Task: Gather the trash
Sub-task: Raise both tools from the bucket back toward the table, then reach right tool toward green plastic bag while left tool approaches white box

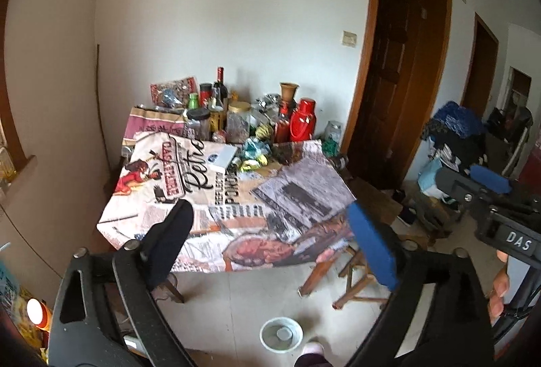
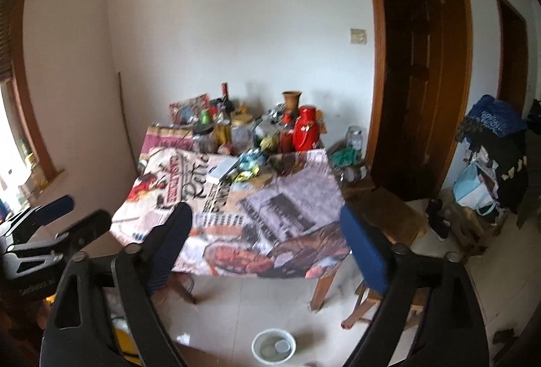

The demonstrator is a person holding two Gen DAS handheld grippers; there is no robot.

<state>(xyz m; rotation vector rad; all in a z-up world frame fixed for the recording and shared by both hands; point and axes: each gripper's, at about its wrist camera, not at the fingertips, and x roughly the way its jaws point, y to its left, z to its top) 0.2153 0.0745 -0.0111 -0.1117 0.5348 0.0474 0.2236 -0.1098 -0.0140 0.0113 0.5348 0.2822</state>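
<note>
A table [image 1: 297,198] with a printed newspaper-style cloth stands ahead; it also shows in the right wrist view [image 2: 290,194]. Crumpled green, yellow and blue wrappers [image 1: 255,154] lie near its middle; they show blurred in the right wrist view [image 2: 248,166]. A flat white box [image 1: 221,157] lies beside them. My left gripper [image 1: 270,231] is open and empty, held well short of the table. My right gripper [image 2: 267,231] is open and empty too. The right gripper also shows at the right edge of the left wrist view [image 1: 473,177].
Bottles, jars, a red thermos [image 1: 302,123] and a clay vase [image 1: 289,91] crowd the table's far edge. A white bowl [image 1: 280,333] sits on the floor below. A wooden stool [image 1: 355,279] stands at the table's right corner. Dark doors and piled bags are at right.
</note>
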